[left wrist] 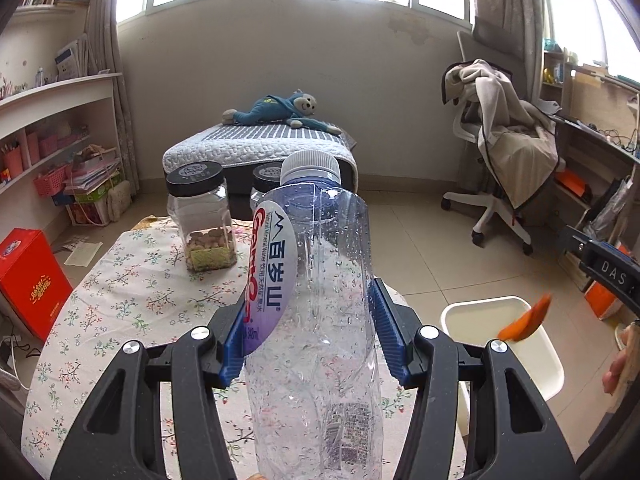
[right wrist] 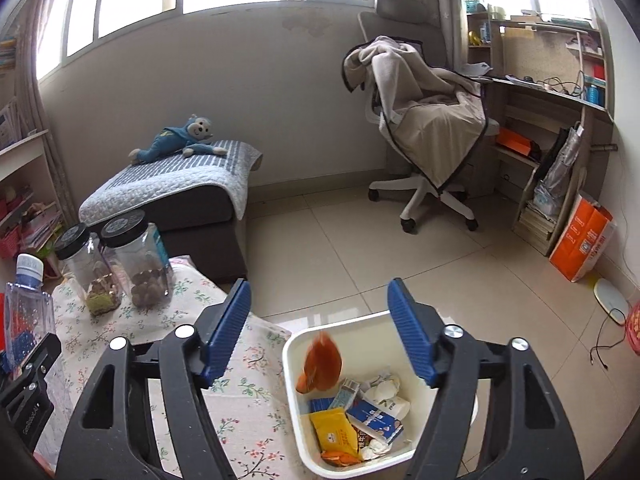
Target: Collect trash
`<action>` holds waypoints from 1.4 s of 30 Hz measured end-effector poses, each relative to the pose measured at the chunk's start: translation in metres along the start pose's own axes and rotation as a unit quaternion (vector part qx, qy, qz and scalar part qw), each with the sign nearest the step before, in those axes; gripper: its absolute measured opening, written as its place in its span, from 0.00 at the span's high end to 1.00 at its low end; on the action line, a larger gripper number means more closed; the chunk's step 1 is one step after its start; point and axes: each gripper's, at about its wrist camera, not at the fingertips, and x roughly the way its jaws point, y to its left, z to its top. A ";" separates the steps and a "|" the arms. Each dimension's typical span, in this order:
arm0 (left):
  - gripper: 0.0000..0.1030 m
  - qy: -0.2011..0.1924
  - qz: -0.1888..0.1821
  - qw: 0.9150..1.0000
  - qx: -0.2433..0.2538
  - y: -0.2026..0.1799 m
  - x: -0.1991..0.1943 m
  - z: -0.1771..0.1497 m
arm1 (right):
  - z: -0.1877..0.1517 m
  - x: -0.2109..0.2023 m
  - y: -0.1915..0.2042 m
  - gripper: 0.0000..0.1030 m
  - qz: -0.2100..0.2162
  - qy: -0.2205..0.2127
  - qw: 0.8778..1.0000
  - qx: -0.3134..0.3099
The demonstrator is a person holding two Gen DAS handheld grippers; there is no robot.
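My left gripper [left wrist: 308,316] is shut on an empty clear plastic water bottle [left wrist: 316,320] with a white cap, held upright above the flowered tablecloth [left wrist: 132,304]. The bottle also shows at the left edge of the right wrist view [right wrist: 28,312]. My right gripper [right wrist: 320,324] is open above the white trash bin [right wrist: 296,392]. An orange wrapper [right wrist: 322,364] is in the air, blurred, just inside the bin's rim; it also shows in the left wrist view [left wrist: 528,320]. The bin [left wrist: 480,312] holds several wrappers, cartons and crumpled paper.
Two clear jars with black lids [left wrist: 200,216] [right wrist: 138,260] stand at the table's far end. Beyond are a footstool with a blue plush toy [right wrist: 180,140], an office chair draped with a blanket [right wrist: 424,128], shelves at the left and a desk at the right.
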 end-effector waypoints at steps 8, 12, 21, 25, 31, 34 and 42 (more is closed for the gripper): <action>0.47 0.032 -0.056 0.998 0.014 -0.066 0.021 0.001 | 0.009 -0.015 -0.059 0.08 -0.063 -0.031 0.995 0.068; 0.47 0.043 -0.080 0.996 0.021 -0.101 0.028 0.002 | 0.012 -0.025 -0.077 0.07 -0.099 -0.053 0.991 0.073; 0.45 0.061 -0.130 0.988 0.054 -0.178 0.034 0.012 | 0.014 -0.049 -0.128 0.07 -0.155 -0.085 0.979 0.103; 0.20 0.066 -0.149 0.984 0.074 -0.199 0.024 0.020 | 0.015 -0.063 -0.147 0.07 -0.163 -0.095 0.973 0.135; 0.10 0.030 -0.122 0.985 0.115 -0.186 -0.004 0.032 | 0.020 -0.075 -0.124 0.07 -0.136 -0.109 0.976 0.131; 0.07 0.004 -0.092 0.990 0.107 -0.154 -0.017 0.040 | 0.023 -0.088 -0.095 0.07 -0.137 -0.139 0.974 0.115; 0.07 -0.059 0.005 0.996 0.063 -0.041 -0.043 0.055 | 0.024 -0.095 -0.013 0.07 -0.060 -0.141 0.985 0.084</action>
